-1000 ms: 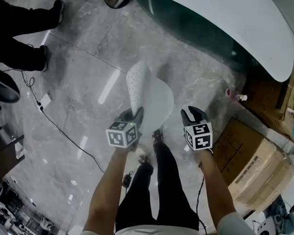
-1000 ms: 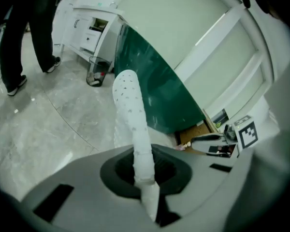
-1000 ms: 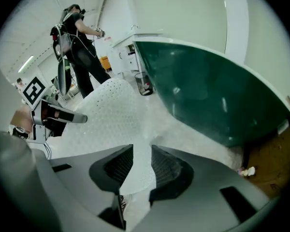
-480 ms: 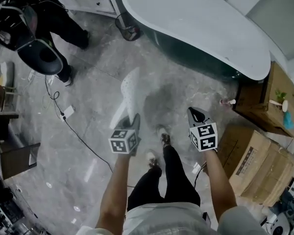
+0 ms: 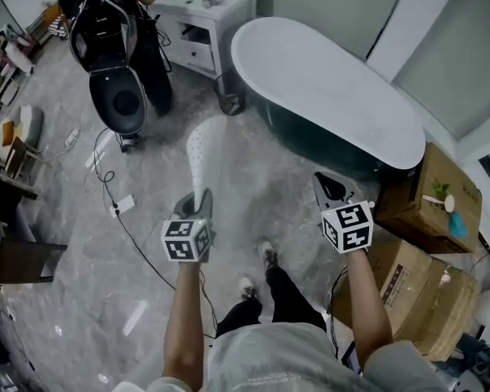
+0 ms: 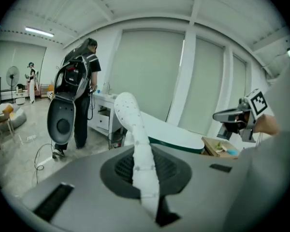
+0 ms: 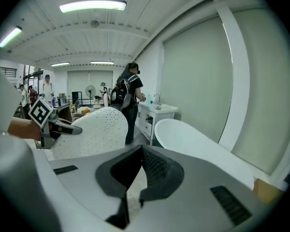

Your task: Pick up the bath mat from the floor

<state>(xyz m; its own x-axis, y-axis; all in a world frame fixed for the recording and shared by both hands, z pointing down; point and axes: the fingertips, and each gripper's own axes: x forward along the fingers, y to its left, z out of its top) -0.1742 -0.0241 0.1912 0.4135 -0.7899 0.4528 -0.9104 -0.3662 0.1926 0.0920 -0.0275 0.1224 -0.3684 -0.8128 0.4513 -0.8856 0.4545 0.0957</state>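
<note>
The white perforated bath mat stands up off the floor, pinched at its lower edge by my left gripper. In the left gripper view the mat runs as a narrow folded strip between the jaws and curls upward ahead of them. My right gripper hovers to the right of the mat, apart from it, shut with nothing between its jaws. From the right gripper view the mat shows as a broad dotted sheet at the left, beside the left gripper.
A long white bathtub lies ahead on the right, with a small bin at its near end. Cardboard boxes stand at the right. A person with a backpack stands by a white cabinet. A cable crosses the floor.
The mat has come up from the floor with the left gripper and now hangs upright. The whole view has risen and pulled back; both grippers sit higher above the floor.
</note>
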